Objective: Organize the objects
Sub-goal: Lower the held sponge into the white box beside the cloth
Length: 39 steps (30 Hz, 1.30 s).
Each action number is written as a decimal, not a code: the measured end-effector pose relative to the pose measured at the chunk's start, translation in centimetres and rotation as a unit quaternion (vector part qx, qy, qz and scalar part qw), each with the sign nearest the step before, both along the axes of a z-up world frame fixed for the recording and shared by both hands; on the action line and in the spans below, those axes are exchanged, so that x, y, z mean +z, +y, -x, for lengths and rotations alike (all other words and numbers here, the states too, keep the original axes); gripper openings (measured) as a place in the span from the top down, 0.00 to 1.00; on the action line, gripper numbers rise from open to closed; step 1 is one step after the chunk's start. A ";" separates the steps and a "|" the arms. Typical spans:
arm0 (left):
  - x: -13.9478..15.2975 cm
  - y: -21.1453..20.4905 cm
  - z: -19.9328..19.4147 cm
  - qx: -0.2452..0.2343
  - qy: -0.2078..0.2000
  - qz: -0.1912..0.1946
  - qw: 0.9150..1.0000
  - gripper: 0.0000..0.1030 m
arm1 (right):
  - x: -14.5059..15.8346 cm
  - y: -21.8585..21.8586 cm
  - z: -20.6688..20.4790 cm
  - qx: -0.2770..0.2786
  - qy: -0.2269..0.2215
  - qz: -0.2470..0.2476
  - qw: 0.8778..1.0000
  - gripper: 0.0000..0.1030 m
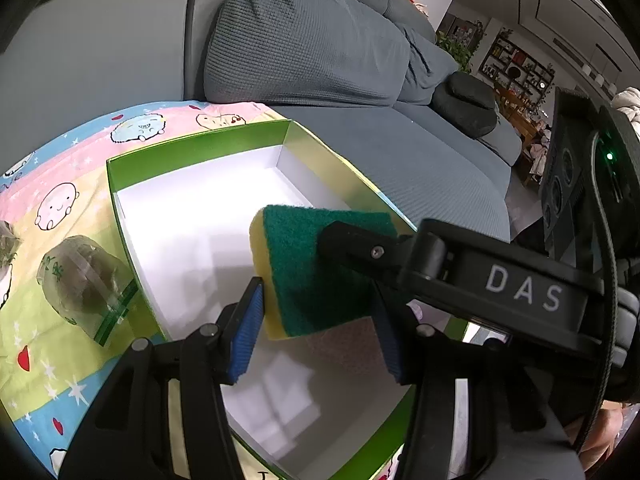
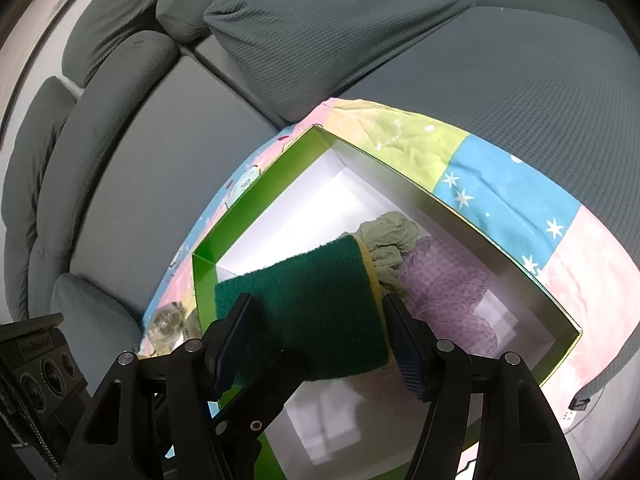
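Sponge, green scouring face on yellow foam, pinched by both hand-held grippers over the green-walled box.

The black plastic, two-finger left gripper is angled downward and away, towards the far side of the scene. Its jaws are partly closed, and its blue ribbed pads are pressed on the near end of a green-and-yellow rectangular sponge, which is held in the air. The matching black right gripper is brought in from the right at a similar downward slant. Its jaws are set a little wider and clamped across the same sponge, one dark blue pad on each side. The fingers of the two grippers are crossed close together at the sponge.
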<state>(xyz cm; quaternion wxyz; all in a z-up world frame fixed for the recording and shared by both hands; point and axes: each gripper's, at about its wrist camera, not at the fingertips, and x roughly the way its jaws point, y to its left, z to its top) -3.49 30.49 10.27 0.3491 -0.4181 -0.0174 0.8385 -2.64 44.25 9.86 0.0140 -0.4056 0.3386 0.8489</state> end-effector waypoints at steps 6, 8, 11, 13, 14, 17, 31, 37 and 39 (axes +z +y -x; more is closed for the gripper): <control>-0.4 0.1 0.2 -0.003 -0.012 -0.001 1.000 0.51 | -0.3 0.0 0.2 -0.005 -0.010 -0.008 1.000 0.34; -0.5 0.1 0.3 -0.004 -0.015 0.000 1.000 0.51 | -0.4 0.0 0.3 -0.008 -0.012 -0.007 1.000 0.34; -0.5 0.2 0.3 -0.007 -0.016 0.001 1.000 0.51 | -0.5 0.2 0.3 -0.011 -0.014 -0.007 1.000 0.34; -0.5 0.2 0.3 -0.008 -0.018 0.001 1.000 0.51 | -0.6 0.3 0.4 -0.013 -0.014 -0.008 1.000 0.34; -0.5 0.3 0.4 -0.009 -0.018 0.001 1.000 0.51 | -0.6 0.3 0.4 -0.014 -0.015 -0.009 1.000 0.34; -0.6 0.3 0.5 -0.010 -0.021 0.001 1.000 0.51 | -0.7 0.3 0.4 -0.017 -0.017 -0.009 1.000 0.34; -0.8 0.5 0.7 -0.008 -0.022 0.012 1.000 0.51 | -1.0 0.4 0.5 -0.021 -0.024 -0.012 0.999 0.34; -1.1 0.5 0.7 -0.005 -0.024 0.016 1.000 0.51 | -1.2 0.5 0.6 -0.031 -0.036 -0.031 0.998 0.34; -1.1 0.5 0.7 -0.004 -0.025 0.016 1.000 0.51 | -1.2 0.5 0.6 -0.031 -0.035 -0.031 0.998 0.34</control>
